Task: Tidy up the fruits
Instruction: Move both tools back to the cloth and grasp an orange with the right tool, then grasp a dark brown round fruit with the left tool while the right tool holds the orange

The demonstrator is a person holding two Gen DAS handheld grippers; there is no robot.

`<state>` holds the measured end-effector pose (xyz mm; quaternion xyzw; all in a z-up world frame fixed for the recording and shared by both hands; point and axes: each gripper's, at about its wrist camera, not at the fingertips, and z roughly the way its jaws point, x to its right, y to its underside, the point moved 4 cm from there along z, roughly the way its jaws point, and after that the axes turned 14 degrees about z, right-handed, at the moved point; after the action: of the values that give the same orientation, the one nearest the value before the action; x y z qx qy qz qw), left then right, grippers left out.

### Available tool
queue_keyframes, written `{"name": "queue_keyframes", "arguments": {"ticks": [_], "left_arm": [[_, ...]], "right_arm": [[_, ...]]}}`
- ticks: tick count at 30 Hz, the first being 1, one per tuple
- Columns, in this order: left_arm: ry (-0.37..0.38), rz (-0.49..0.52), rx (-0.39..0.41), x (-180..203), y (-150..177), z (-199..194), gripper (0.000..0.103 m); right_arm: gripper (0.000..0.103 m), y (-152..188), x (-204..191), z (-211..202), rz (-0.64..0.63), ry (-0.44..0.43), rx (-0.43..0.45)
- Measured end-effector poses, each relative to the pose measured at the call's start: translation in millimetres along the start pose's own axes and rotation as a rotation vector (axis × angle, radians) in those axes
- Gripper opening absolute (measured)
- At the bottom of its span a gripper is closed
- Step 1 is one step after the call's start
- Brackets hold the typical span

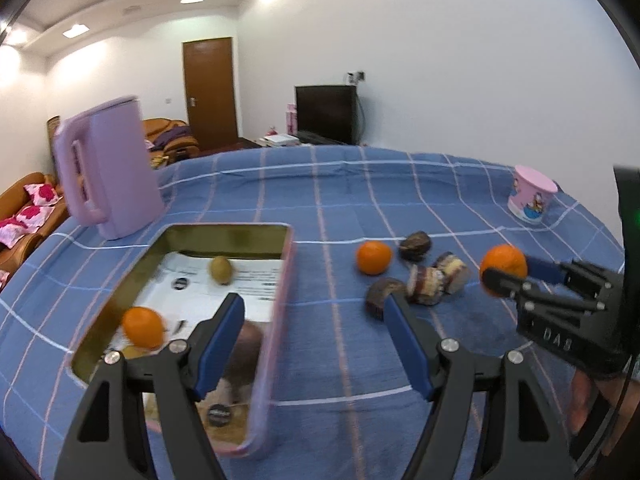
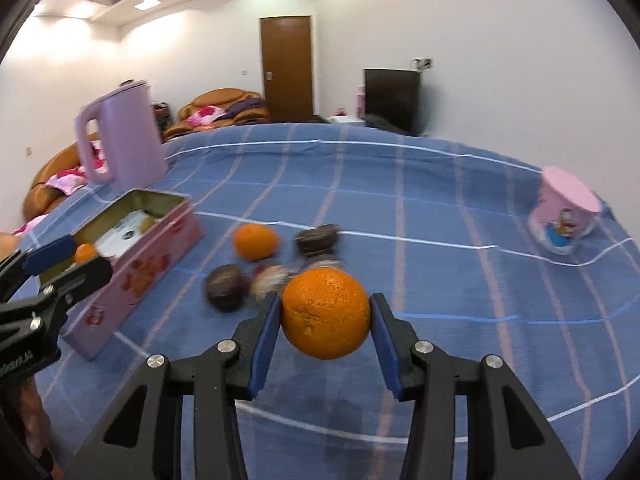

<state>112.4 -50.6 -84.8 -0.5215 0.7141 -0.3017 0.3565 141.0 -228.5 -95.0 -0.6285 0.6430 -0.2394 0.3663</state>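
Oranges, three: one (image 2: 326, 314) in right jaws, one (image 1: 373, 257) on cloth, one (image 1: 143, 327) in tin (image 1: 285, 240); left jaws apart.

The left gripper (image 1: 316, 316) is held open above the rim of a pink tin (image 1: 282, 292). An orange (image 1: 144, 327) and a kiwi (image 1: 221, 269) are seen inside. A second orange (image 1: 505, 261) is clamped by the right gripper (image 1: 510, 272); a third (image 1: 373, 257) is left on the blue checked cloth (image 1: 360, 188).
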Motion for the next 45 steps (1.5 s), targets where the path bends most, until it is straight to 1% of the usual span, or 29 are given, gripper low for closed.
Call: {"name": "queue_keyframes", "arguments": {"ticks": [4,8,10,14,16,19,22,23,24,25,31,34,42,45], "left_arm": [[0.044,0.029,-0.034,18,-5,15,0.075],[0.07,0.055,-0.061,31,-9,29,0.072],[0.099,0.062,-0.082,36,-11,35,0.067],[0.136,0.076,-0.131,44,-11,49,0.061],[0.141,0.079,-0.153,47,-10,56,0.056],[0.159,0.078,-0.177,51,-12,65,0.055],[0.166,0.089,-0.191,55,-13,73,0.049],[0.169,0.084,-0.199,55,-13,76,0.049],[0.173,0.074,-0.201,54,-14,78,0.046],[0.177,0.07,-0.2,53,-14,79,0.038],[0.197,0.038,-0.185,47,-12,76,0.038],[0.184,0.034,-0.165,45,-12,71,0.038],[0.131,0.06,-0.086,47,-18,54,0.038],[0.12,0.059,-0.07,47,-19,51,0.038]], "right_arm": [[0.047,-8,15,1,0.022,0.027,0.02],[0.047,-10,24,3,0.041,0.031,0.026],[0.047,-10,26,2,0.055,0.019,0.028],[0.047,-10,27,3,0.065,0.006,0.025],[0.047,-10,26,3,0.064,-0.001,0.026],[0.047,-10,26,2,0.06,-0.005,0.03],[0.047,-10,26,2,0.063,-0.012,0.026],[0.047,-10,26,2,0.064,-0.015,0.024],[0.047,-10,26,3,0.066,-0.017,0.022],[0.047,-10,26,4,0.068,-0.02,0.017],[0.047,-11,28,2,0.086,-0.049,0.018],[0.047,-11,29,2,0.09,-0.055,0.02],[0.047,-10,24,-5,0.065,-0.073,0.052],[0.047,-11,23,-7,0.06,-0.077,0.06]]}}
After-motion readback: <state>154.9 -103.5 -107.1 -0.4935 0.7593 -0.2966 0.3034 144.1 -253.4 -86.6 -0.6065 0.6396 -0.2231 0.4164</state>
